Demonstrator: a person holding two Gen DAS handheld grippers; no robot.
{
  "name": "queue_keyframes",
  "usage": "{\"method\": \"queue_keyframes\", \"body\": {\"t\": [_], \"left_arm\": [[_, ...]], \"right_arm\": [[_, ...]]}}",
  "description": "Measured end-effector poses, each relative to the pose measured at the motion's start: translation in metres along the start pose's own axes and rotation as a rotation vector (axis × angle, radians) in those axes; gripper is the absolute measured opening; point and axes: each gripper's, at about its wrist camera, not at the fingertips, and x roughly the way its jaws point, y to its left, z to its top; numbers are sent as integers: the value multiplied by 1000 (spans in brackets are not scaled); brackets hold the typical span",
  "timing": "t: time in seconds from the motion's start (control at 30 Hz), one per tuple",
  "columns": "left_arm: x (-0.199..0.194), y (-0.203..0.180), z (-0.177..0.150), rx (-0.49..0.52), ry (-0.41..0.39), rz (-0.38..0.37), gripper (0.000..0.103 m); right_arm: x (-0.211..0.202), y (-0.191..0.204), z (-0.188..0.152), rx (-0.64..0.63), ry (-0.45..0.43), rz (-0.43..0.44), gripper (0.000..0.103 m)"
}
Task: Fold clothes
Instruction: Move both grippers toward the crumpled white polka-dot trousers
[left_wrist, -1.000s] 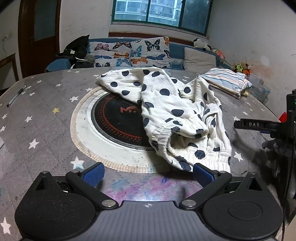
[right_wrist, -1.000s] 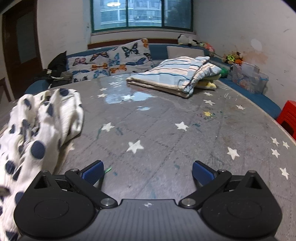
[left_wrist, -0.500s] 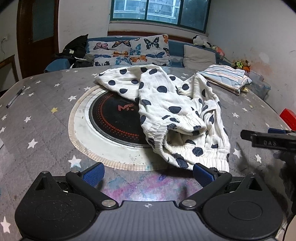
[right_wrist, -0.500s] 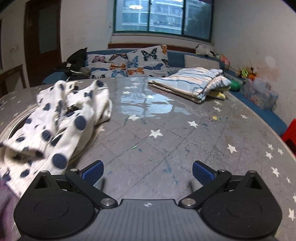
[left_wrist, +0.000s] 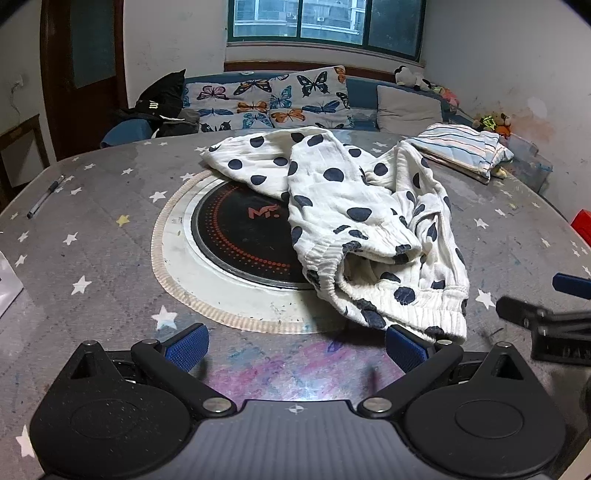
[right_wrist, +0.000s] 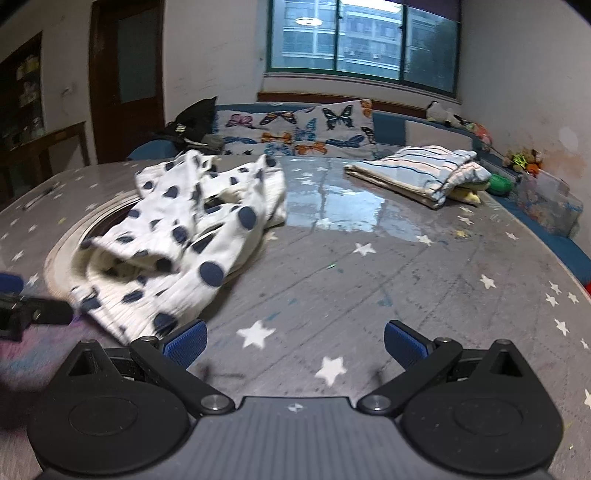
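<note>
A crumpled white garment with dark blue dots lies on the grey star-patterned table, partly over a round black hotplate. It also shows in the right wrist view at the left. My left gripper is open and empty, just short of the garment's elastic hem. My right gripper is open and empty over bare table, its left fingertip close to the garment's near edge. The right gripper's tip shows at the right edge of the left wrist view.
A folded striped cloth lies at the table's far right, also in the right wrist view. A pen lies at the far left. A sofa with butterfly cushions stands behind the table. A white sheet corner lies at the left edge.
The right gripper has swung left, bringing the dotted garment further into its view. The left gripper has pulled back and risen slightly. Both stay open.
</note>
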Motion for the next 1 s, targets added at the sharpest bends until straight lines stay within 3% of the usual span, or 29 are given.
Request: {"method": "queue_keyframes", "body": {"t": [1.0], "left_arm": [[-5,-9,-4,27,12,46,103]], "right_arm": [[-8,28,-8,-49,30,117,103]]}}
